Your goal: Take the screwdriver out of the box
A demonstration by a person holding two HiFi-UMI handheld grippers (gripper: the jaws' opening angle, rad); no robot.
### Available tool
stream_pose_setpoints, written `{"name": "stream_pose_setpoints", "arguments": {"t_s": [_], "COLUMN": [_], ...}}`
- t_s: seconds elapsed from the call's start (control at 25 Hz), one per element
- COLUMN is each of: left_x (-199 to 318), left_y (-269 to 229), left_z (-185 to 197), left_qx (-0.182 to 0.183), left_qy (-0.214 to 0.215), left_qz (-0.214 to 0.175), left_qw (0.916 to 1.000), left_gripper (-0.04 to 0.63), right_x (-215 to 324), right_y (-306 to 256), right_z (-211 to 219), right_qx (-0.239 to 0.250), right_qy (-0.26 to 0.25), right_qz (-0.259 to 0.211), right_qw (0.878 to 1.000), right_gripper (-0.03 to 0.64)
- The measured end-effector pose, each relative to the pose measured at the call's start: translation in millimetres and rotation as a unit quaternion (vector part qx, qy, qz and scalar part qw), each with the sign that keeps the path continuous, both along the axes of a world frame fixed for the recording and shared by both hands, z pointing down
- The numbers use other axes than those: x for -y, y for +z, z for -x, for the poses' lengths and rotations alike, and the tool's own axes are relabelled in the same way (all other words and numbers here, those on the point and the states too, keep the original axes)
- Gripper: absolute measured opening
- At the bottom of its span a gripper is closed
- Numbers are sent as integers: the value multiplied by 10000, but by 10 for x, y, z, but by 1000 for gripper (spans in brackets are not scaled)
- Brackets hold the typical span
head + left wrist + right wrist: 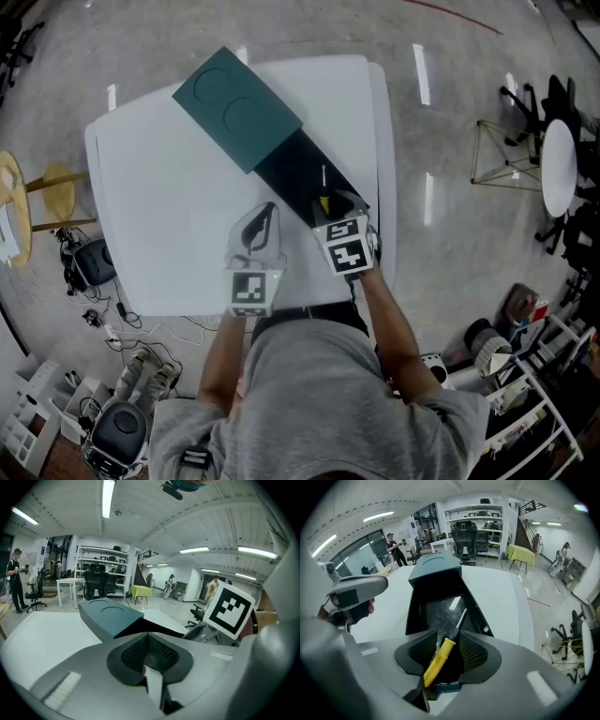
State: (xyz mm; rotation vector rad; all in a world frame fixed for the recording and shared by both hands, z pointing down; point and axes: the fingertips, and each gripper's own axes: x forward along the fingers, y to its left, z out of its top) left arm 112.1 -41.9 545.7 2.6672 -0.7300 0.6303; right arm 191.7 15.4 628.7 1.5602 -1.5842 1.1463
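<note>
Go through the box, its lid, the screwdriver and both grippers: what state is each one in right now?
Box: open at its near end.
Lid: slid back over the far end.
Screwdriver: lying in the box, not gripped.
Right gripper: open, jaws either side of the screwdriver's handle.
Left gripper: shut, empty.
</note>
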Motion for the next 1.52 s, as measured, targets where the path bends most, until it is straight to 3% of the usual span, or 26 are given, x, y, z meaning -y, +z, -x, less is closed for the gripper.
{"name": "stream_pose_setpoints", "arguments": {"t_s": [0.36, 0.64, 0.96, 1.52], "left_x": [104, 123, 96, 48], "left_y": [66, 86, 45, -196], "left_z": [20, 12, 33, 212], "left_qx": [59, 80, 113, 130], "left_qy": [-167, -216, -277, -520], "left_qz": [74, 80, 12, -281], "left_qw": [9998, 9997, 9996, 9982], "left_gripper": [12, 12, 11, 12], "right_x": [-42, -49, -39, 56], "right_y": [175, 216, 177, -24], "right_z": [42, 52, 20, 145], "right_qx": [-455, -516, -546, -60], "right_qy": [-392, -448, -381, -314], "right_qz": [784, 908, 739, 62], "right_qw": [9951, 9935, 9950, 9995], "right_gripper": [146, 141, 127, 86]}}
